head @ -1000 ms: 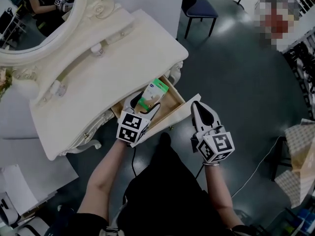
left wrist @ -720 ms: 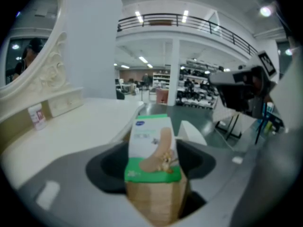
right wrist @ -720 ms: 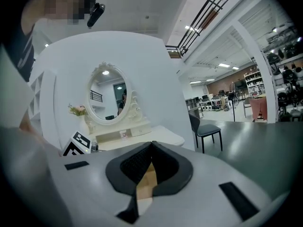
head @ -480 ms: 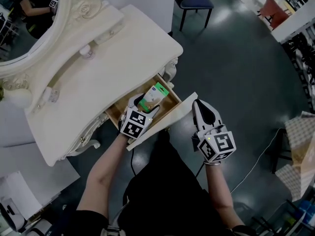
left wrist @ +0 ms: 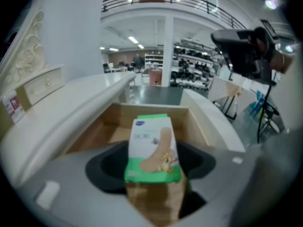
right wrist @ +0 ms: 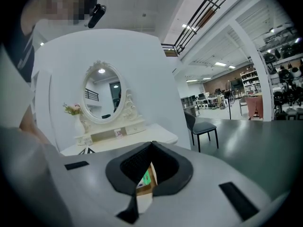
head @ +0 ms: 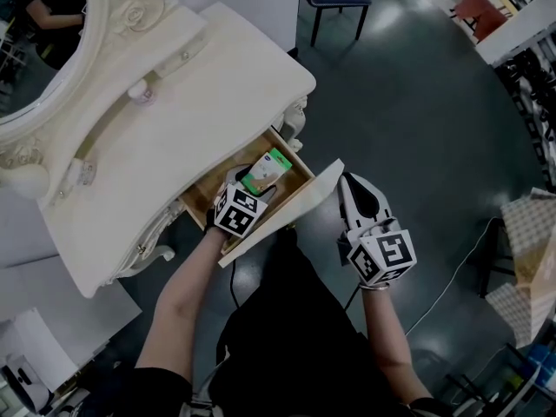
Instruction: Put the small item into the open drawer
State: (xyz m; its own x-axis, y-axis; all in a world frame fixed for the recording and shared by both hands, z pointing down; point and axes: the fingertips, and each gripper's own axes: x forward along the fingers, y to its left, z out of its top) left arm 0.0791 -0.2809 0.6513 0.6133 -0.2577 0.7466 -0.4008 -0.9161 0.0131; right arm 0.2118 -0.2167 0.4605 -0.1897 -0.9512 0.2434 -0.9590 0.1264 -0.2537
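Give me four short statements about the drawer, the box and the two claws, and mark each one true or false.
1. The left claw grips a green and white box. True.
2. The drawer is pushed shut. False: it stands pulled open, with the box held over its wooden inside.
3. The right claw carries a second box. False: its jaws are together on nothing.
4. An oval mirror stands on the dressing table. True.

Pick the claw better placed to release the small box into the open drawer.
Left. The left claw grips the green-and-white cardboard box over the open wooden drawer; the right claw is shut and empty, outside the drawer's front panel.
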